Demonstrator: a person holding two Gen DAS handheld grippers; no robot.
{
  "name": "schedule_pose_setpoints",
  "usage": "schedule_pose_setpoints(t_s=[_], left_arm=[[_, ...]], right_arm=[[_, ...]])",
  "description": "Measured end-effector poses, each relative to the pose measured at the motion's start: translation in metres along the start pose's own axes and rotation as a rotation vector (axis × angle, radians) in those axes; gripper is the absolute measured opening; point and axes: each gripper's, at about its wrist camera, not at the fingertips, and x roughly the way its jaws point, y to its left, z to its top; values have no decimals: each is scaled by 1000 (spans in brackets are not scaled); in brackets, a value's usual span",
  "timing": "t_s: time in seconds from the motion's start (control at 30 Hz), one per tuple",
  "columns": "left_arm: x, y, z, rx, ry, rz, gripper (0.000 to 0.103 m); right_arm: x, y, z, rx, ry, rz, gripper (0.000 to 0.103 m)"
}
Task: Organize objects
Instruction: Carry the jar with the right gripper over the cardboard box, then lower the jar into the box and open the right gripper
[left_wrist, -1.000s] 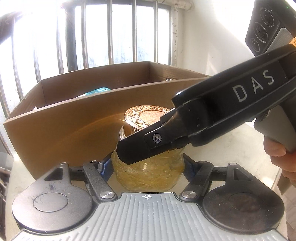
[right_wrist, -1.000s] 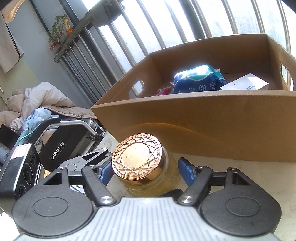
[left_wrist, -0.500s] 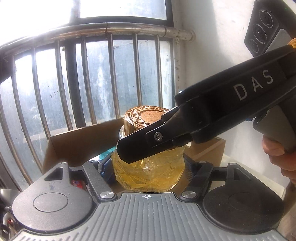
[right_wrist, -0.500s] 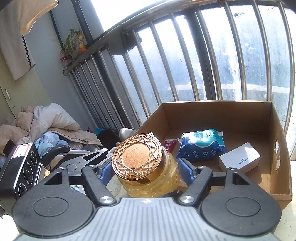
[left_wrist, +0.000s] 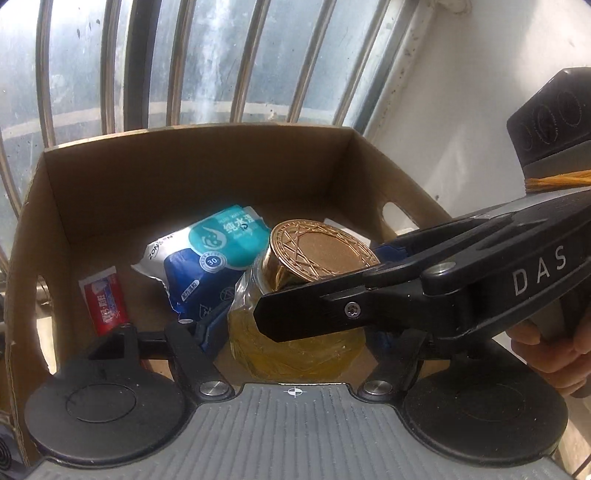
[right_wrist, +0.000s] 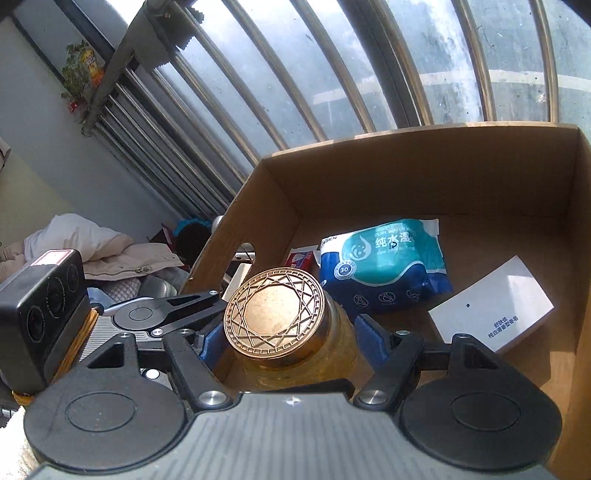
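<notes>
Both claws are grasping the jar (right_wrist: 295, 332) with the gold lid (left_wrist: 321, 249): the left claw (left_wrist: 295, 332) and the right claw (right_wrist: 291, 343) each press its glass sides. The jar hangs above the open cardboard box (left_wrist: 184, 177), inside its near edge. Under it lie a pack of wet wipes (right_wrist: 384, 266), a white carton (right_wrist: 491, 306) and a red packet (left_wrist: 105, 299). Bare floor of the box shows by the right wall.
</notes>
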Motion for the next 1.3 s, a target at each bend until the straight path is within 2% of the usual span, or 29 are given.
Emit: schedule_pose_setpoints(t_s=[0.13, 0.23, 0.4, 0.43, 0.47, 0.63, 0.8, 0.97, 1.1, 1.17, 1.3], left_arm=[[11, 8, 4, -27, 32, 2, 74], [8, 12, 3, -65, 38, -30, 82], [-3, 7, -9, -80, 31, -80, 85], [-5, 5, -12, -80, 31, -88, 85], [-6, 4, -12, -84, 33, -58, 94], [-13, 5, -17, -92, 0, -69, 94], [-38, -10, -26, -52, -73, -40, 95], [-79, -35, -40, 9, -208, -22, 97], [-123, -71, -73, 84, -349, 36, 103], [-138, -88, -86, 98, -400, 94, 103], [-161, -126, -118, 114, -487, 298, 103]], right_arm=[[21, -15, 6, 34, 57, -19, 76], [37, -27, 6, 58, 117, -42, 76], [52, -32, 11, 92, 218, -67, 75], [53, -32, 11, 100, 223, -56, 74], [54, -33, 12, 110, 226, -27, 71], [53, -33, 11, 129, 211, -17, 72], [27, -33, 7, 170, 114, 28, 73], [-34, -27, -17, 213, -86, 131, 80], [-87, -18, -56, 243, -257, 202, 88], [-113, -13, -79, 249, -339, 214, 95], [-148, 0, -124, 243, -461, 158, 103]])
